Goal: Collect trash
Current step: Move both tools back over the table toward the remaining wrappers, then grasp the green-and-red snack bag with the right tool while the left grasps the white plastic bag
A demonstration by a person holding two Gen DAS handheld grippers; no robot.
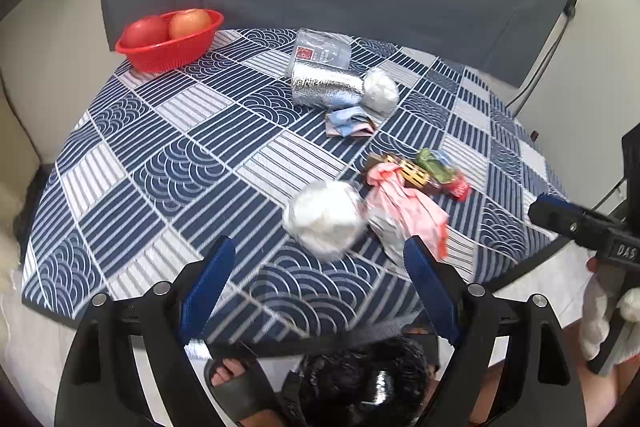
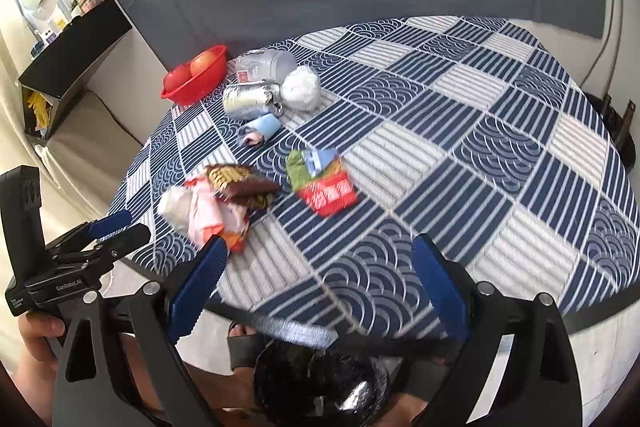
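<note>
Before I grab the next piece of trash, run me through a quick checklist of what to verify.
1. Left gripper open and empty: ok.
2. Right gripper open and empty: ok.
3. Nearest trash, the white wad, unobstructed ahead of the left gripper: ok.
4. Black bag below the table edge, mouth open: cannot tell.
5. Red fruit basket apart from the trash: ok.
6. Trash left on the tablecloth: not ok, several pieces remain.

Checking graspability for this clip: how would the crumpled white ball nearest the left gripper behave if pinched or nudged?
The white ball looks like wadded tissue or plastic, so probably very light and squashy. Its rounded shape suggests a nudge could roll it across the tablecloth. It touches the pink wrapper, which may drag along.
</note>
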